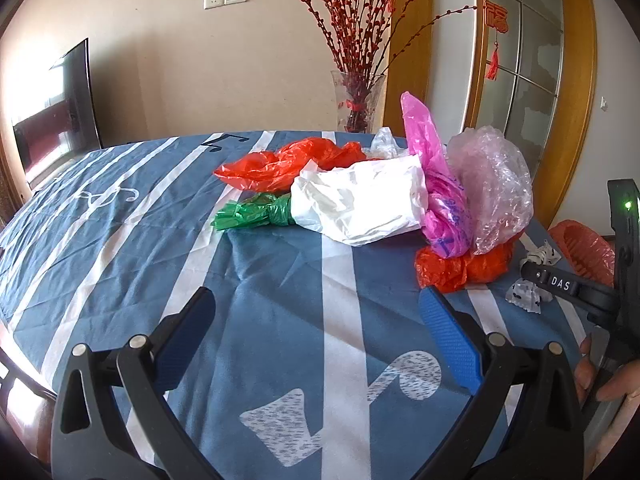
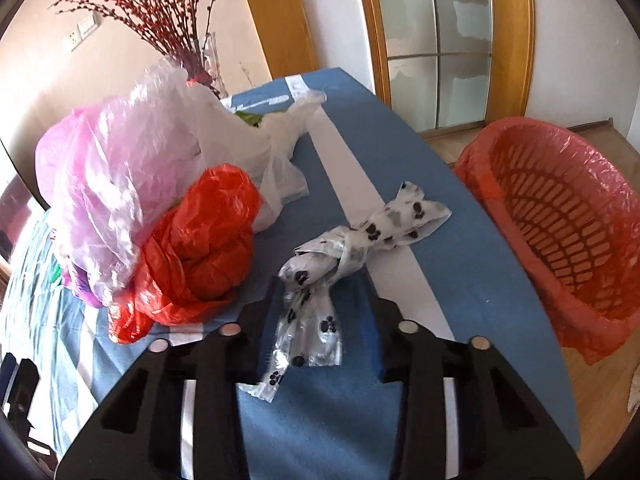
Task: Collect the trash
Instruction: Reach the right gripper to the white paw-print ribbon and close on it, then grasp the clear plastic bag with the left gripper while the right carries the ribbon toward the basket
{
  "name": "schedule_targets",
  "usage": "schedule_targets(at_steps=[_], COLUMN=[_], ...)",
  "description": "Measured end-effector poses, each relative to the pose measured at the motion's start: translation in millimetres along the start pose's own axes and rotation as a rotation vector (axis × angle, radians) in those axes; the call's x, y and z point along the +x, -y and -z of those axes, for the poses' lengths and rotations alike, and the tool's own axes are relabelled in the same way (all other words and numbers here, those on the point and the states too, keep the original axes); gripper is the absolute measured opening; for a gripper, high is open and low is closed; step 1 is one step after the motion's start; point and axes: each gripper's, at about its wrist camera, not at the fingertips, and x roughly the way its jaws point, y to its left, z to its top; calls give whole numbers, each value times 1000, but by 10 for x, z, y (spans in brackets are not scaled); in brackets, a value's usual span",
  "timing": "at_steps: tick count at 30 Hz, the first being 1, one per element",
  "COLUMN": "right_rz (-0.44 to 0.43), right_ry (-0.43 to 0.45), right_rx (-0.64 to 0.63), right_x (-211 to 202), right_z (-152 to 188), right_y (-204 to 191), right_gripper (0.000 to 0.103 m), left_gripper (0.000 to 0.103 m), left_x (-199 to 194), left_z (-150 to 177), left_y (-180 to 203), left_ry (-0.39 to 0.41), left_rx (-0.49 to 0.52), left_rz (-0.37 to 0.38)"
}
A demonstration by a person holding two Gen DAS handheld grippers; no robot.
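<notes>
blue striped tablecloth (image 1: 280, 280), red basket (image 2: 560, 220) beside table, glass door (image 2: 436, 40).

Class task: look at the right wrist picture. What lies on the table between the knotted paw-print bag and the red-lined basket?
Nothing: in the right wrist view, only bare blue and white tablecloth runs from the paw-print bag to the table's edge; the basket stands beyond it, on the floor.
</notes>
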Motion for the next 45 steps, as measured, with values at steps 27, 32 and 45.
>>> schedule_targets(at_steps=[27, 32, 45], right_rz=[24, 22, 39], right_ry=[61, 73, 116], right_rx=[2, 11, 31], right_x=[-460, -520, -671], right_z=[114, 92, -19], right_y=[623, 732, 1041], right_gripper=[7, 7, 7], left_gripper=[77, 63, 6], left_x=[100, 418, 315], left_z=[-789, -838, -1016], left_y=[1245, 1382, 1387], left_ry=[54, -38, -33], left_rx=[183, 194, 186], left_rz=[201, 170, 278])
